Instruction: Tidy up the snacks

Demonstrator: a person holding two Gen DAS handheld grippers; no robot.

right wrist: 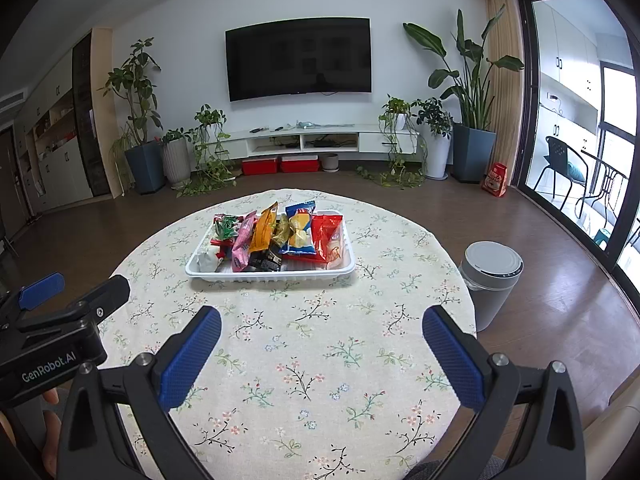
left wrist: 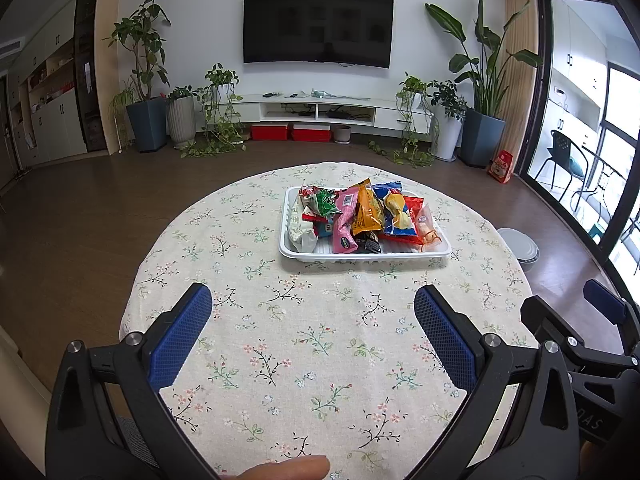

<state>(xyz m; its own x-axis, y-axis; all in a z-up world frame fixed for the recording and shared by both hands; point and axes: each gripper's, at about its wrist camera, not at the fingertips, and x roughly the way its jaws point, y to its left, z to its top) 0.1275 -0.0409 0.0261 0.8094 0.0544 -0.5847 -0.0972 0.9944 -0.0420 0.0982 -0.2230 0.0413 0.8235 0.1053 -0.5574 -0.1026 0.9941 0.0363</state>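
Note:
A white plastic tray point(left wrist: 304, 255) point(right wrist: 208, 274) sits on the far half of the round table, piled with several snack packets: a pink one point(left wrist: 343, 224) point(right wrist: 242, 250), an orange one point(left wrist: 368, 210) point(right wrist: 264, 232), a blue-and-yellow one point(left wrist: 394, 210) point(right wrist: 300, 232) and a red one point(left wrist: 414, 206) point(right wrist: 326, 236). My left gripper point(left wrist: 313, 308) hovers open over the near cloth, well short of the tray, with nothing between its blue pads. My right gripper point(right wrist: 322, 326) is likewise open and holds nothing, also short of the tray. Each gripper shows at the other view's edge.
The table wears a floral cloth point(left wrist: 304, 360) point(right wrist: 312, 360). A grey lidded bin point(right wrist: 490, 280) point(left wrist: 518, 246) stands on the floor by the table's right edge. A TV point(left wrist: 318, 26), a low white console and several potted plants line the far wall. A fingertip point(left wrist: 288, 468) shows at the bottom.

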